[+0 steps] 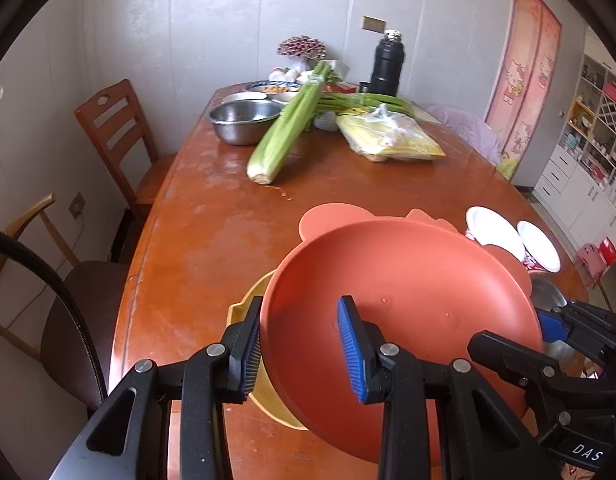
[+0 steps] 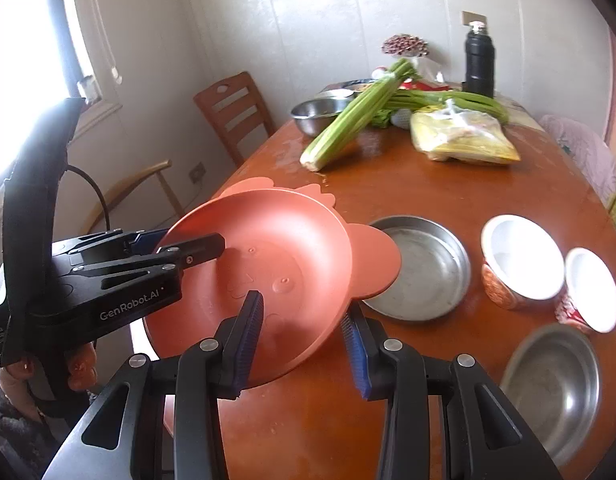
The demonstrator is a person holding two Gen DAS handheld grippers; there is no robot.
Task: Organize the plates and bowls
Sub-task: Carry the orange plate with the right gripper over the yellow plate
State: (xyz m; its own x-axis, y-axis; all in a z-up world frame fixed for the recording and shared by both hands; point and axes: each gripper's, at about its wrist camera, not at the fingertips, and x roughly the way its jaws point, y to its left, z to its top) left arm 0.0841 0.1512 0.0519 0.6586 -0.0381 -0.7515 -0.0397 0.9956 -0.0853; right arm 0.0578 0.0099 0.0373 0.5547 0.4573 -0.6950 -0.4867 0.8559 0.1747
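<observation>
An orange plastic plate [image 1: 404, 292] with round ears hangs tilted above the table; it also shows in the right wrist view [image 2: 263, 248]. My left gripper [image 1: 299, 354] straddles its left rim, jaws wide apart, one finger inside and one outside. My right gripper [image 2: 303, 348] straddles its near right rim the same way. Another orange plate [image 1: 332, 218] lies behind it. A yellow plate [image 1: 247, 304] lies under it. A steel plate [image 2: 420, 268], two white bowls [image 2: 520, 256] [image 2: 592, 288] and a steel bowl [image 2: 552, 388] stand on the right.
The wooden table [image 1: 211, 240] carries celery [image 1: 287, 128], a steel bowl [image 1: 243, 118], a yellow bag [image 1: 388, 136], food dishes and a black flask [image 1: 386, 64] at the far end. Chairs [image 1: 115, 128] stand along the left side.
</observation>
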